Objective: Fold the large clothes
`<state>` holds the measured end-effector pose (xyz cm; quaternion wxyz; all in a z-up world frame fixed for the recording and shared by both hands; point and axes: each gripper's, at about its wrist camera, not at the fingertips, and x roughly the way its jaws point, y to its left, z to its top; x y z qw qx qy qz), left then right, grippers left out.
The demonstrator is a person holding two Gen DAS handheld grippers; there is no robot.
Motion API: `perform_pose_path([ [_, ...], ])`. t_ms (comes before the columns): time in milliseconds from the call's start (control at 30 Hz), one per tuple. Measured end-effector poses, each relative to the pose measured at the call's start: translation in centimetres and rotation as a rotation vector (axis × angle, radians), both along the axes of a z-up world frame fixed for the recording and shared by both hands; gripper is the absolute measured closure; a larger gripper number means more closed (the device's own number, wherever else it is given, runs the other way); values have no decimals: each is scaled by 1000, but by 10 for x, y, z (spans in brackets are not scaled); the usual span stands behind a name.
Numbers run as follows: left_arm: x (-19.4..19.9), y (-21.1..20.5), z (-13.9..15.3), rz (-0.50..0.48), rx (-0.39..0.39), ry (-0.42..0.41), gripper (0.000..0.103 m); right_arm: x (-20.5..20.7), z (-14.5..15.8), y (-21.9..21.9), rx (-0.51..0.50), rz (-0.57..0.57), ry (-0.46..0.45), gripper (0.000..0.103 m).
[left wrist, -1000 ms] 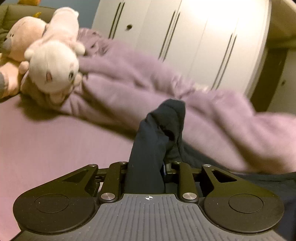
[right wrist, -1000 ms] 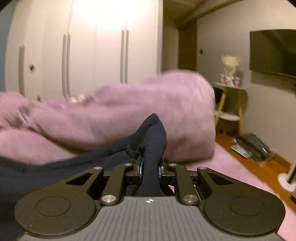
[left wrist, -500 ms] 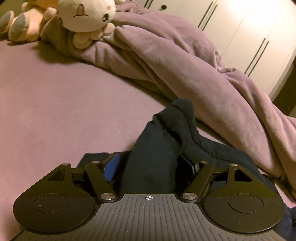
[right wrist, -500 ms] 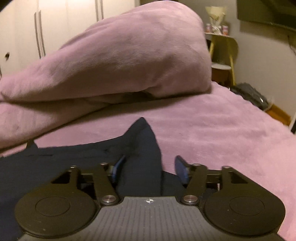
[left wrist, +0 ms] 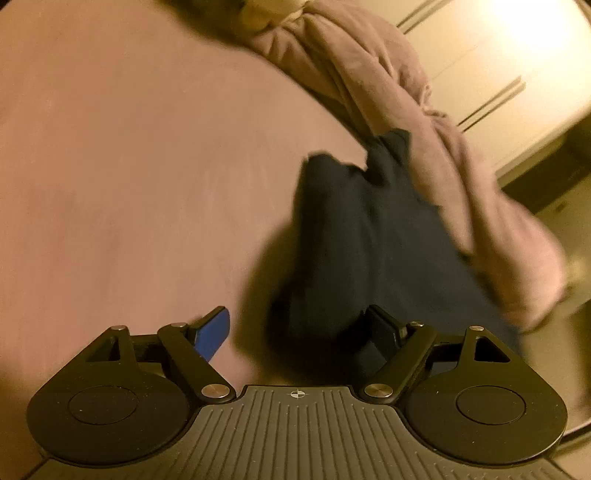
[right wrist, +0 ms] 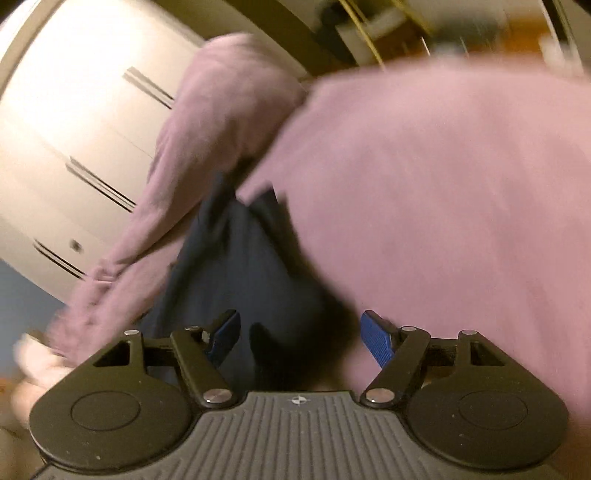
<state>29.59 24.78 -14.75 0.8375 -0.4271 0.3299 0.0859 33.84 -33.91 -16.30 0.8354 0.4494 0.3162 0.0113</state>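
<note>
A dark navy garment (left wrist: pixel 362 236) lies flat on the pink bed sheet (left wrist: pixel 129 166), running away from me toward a bunched mauve blanket (left wrist: pixel 424 122). My left gripper (left wrist: pixel 295 328) hangs just above the garment's near end with its jaws still opening; the cloth lies under them and neither pad presses it. In the right wrist view the same garment (right wrist: pixel 236 266) stretches between the blanket (right wrist: pixel 221 110) and the sheet (right wrist: pixel 443 192). My right gripper (right wrist: pixel 297 336) is also opening over its near edge, with nothing held. Both views are blurred and tilted.
White wardrobe doors (left wrist: pixel 517 66) stand behind the bed, also in the right wrist view (right wrist: pixel 74 147). A plush toy (left wrist: pixel 266 11) peeks in at the top edge by the blanket. Dark floor shows past the bed's far right corner (left wrist: pixel 546 184).
Both grippers let go of the navy garment, which dropped flat on the bed. Both hands pulled back from it and sank, rolling so the views tilt; the jaws spread wider.
</note>
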Motion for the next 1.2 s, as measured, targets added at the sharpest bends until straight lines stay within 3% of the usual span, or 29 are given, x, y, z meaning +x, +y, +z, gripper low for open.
perform_pose_path([
  [33, -7, -4, -1, -12, -39, -23, 18, -11, -9, -2, 98, 9, 2, 30],
  [167, 5, -16, -4, -68, -110, -69, 18, -6, -18, 0, 245, 11, -34, 30],
  [233, 16, -15, -9, -22, -118, -56, 18, 8, -21, 1, 287, 7, -28, 38],
  [333, 29, -10, -24, 61, -217, -41, 17, 25, -31, 3, 315, -43, 27, 53],
  [467, 40, -4, -35, 136, -274, -32, 25, 41, -38, 5, 390, -88, 41, 56],
  [600, 44, 1, -36, 141, -295, -37, 52, 61, -29, 16, 281, -75, 69, 70],
  [633, 41, 0, -31, 128, -274, -50, 59, 62, -21, 19, 229, -61, 75, 76],
  [733, 32, -6, -7, 73, -199, -96, 67, 52, 9, 31, 33, -16, 26, 82],
  [800, 21, -7, 9, 44, -189, -122, 69, 43, 22, 37, -38, -4, 7, 84],
  [933, -24, -15, 41, -47, -152, -148, 70, 19, 34, 23, -24, -23, 22, 85],
  [1033, -76, -25, 56, -116, -124, -148, 70, -30, 43, 8, -57, 22, 26, 85],
  [1200, -169, -34, 38, -144, -129, -6, 64, -123, 36, -19, -61, 116, 99, 82],
])
